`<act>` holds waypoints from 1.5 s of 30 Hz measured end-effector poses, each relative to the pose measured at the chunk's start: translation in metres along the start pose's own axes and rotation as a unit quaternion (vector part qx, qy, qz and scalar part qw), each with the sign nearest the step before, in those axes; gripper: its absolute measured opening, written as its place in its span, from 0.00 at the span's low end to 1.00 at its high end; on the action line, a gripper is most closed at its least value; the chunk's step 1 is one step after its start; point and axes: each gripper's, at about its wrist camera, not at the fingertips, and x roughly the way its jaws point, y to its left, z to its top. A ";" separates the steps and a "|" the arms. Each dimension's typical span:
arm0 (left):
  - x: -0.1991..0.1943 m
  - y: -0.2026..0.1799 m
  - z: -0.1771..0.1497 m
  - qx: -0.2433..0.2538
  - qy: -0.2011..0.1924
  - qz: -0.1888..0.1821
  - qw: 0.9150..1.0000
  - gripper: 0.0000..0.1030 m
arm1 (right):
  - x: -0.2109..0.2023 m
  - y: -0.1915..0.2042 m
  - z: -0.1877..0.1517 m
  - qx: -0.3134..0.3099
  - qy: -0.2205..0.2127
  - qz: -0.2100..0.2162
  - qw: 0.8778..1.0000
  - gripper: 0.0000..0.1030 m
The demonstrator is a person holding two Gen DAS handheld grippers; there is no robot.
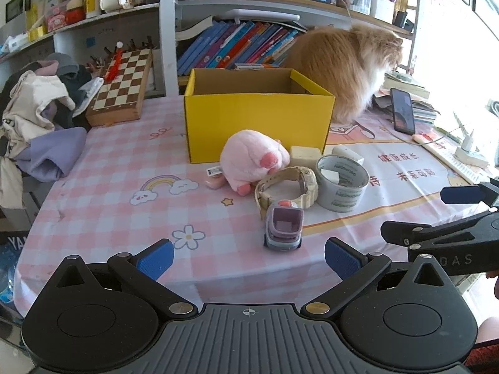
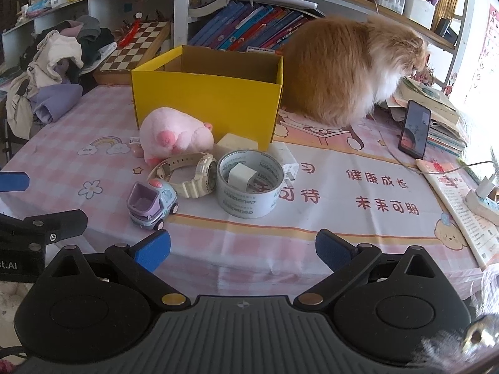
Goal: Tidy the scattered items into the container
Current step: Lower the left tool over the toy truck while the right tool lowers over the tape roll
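Left tool point(image 1: 249, 257): fingers spread, empty, low over the near table point(image 1: 93, 202) edge.
Right tool point(image 2: 243, 247): fingers spread, empty.
Toy truck point(image 1: 283, 226): just ahead of left tool, long axis toward it, bucket end nearest.
Watch point(image 2: 190, 174), tape roll point(image 2: 249, 184), pink plush point(image 2: 173, 137): on the table between truck and yellow box point(image 2: 205, 99).

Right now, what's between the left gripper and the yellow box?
In the left wrist view, ahead of the open left gripper: toy truck, then watch and pink plush pig, then the yellow box. Tape roll sits just right.
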 end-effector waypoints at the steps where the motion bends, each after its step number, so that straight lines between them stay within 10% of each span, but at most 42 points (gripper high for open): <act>1: 0.000 0.000 0.000 0.002 0.000 -0.001 1.000 1.00 | 0.000 0.000 0.000 0.001 0.000 -0.001 1.000 0.98; 45: 0.029 -0.019 0.010 0.013 0.024 -0.012 1.000 1.00 | 0.034 -0.021 0.011 0.006 0.034 0.024 0.999 0.98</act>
